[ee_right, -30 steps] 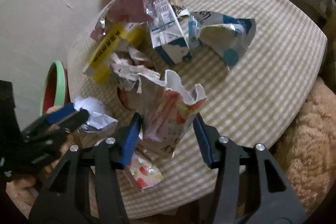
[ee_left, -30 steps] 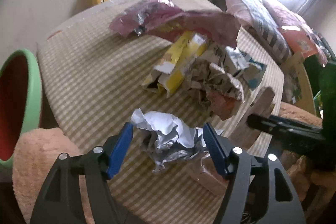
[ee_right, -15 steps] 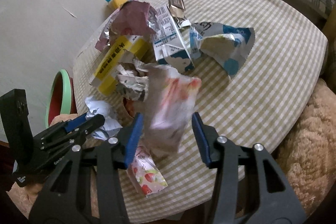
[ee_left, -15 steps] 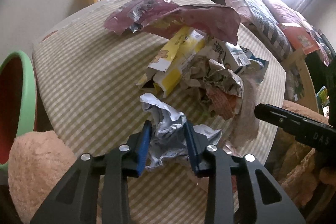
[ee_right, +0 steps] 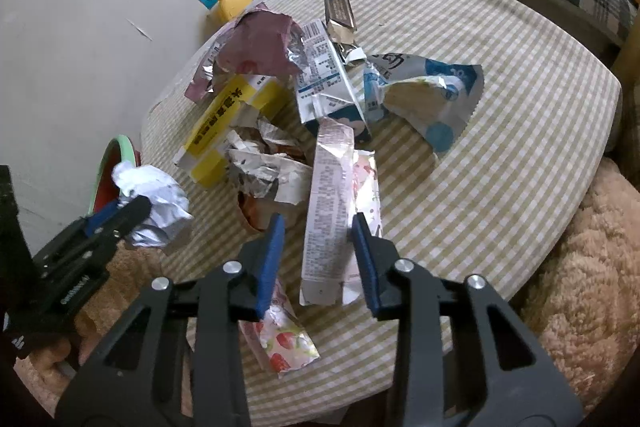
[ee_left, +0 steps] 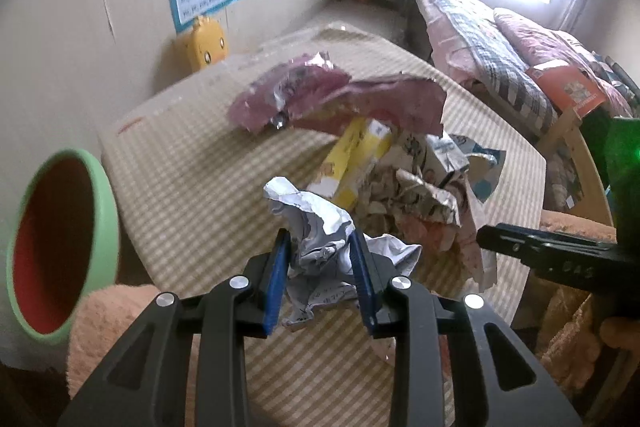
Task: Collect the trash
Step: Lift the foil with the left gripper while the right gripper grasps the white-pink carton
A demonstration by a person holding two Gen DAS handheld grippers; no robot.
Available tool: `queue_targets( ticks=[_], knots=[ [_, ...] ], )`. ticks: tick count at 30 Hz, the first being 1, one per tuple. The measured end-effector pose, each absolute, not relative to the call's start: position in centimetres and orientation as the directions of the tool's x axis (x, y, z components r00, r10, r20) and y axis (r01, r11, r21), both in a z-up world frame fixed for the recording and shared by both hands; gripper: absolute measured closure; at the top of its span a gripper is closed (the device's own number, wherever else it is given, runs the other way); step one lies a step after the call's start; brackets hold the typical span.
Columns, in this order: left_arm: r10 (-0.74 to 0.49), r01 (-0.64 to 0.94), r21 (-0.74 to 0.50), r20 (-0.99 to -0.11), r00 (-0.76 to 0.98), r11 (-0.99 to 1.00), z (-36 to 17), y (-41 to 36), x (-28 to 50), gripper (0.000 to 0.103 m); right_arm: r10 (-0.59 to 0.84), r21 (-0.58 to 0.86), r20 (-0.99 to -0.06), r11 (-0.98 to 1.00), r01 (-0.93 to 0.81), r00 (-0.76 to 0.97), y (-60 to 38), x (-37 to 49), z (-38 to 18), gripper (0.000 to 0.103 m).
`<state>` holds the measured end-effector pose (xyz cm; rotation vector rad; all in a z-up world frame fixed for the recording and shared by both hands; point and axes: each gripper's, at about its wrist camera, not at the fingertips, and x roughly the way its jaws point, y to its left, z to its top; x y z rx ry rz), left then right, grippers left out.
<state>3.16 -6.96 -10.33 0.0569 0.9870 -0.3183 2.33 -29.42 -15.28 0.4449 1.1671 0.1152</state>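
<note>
Left gripper [ee_left: 320,267]: closed on the crumpled paper ball [ee_left: 316,235], blue pads pressed into both its flanks; the ball hangs just above the bench [ee_left: 192,179] near its front-left edge.
Right gripper [ee_right: 318,251]: at its narrowest on the pink wrapper [ee_right: 328,215]. The right pad touches the wrapper's edge; whether the left pad touches it I cannot tell, since a gap seems to show there.
Key relation: the green bin [ee_left: 60,247] with its red inside stands below and to the left of the held ball, past the bench edge. The left gripper is plainly the nearer of the two to it, so the carry is a short sideways swing, in my judgement.
Wrapper axis: long and flat, its length running away from the right gripper along the fingers, its near end between the pads.
Paper ball: white printed paper, sharply creased, light and springy; it should drop cleanly when released.
Pink wrapper: thin glossy film, silver inside, printed text outside; limp and liable to slip.
Remaining pile: a yellow carton [ee_right: 228,123], a purple foil bag [ee_right: 256,47], a blue-and-white pouch [ee_right: 424,99] and a strawberry sachet [ee_right: 284,339] lie on the checked cloth mid-bench.
Surroundings: a fuzzy peach cushion [ee_left: 104,327] sits beside the bin.
</note>
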Motion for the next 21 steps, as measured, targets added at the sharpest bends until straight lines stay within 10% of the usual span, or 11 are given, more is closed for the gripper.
queue_targets(
  ticks=[10, 21],
  knots=[
    [-0.232, 0.281, -0.081, -0.794, 0.562, 0.956, -8.6, -6.3, 2.7, 0.075, 0.307, 0.383, -0.887, 0.906, 0.178, 0.346, -29.3, 2.5, -16.8, 0.052],
    [-0.240, 0.272, -0.101, -0.800, 0.550, 0.957, -9.0, -6.0, 2.8, 0.074, 0.311, 0.376, -0.899, 0.909, 0.181, 0.310, -28.8, 3.5, -18.2, 0.058]
  ],
)
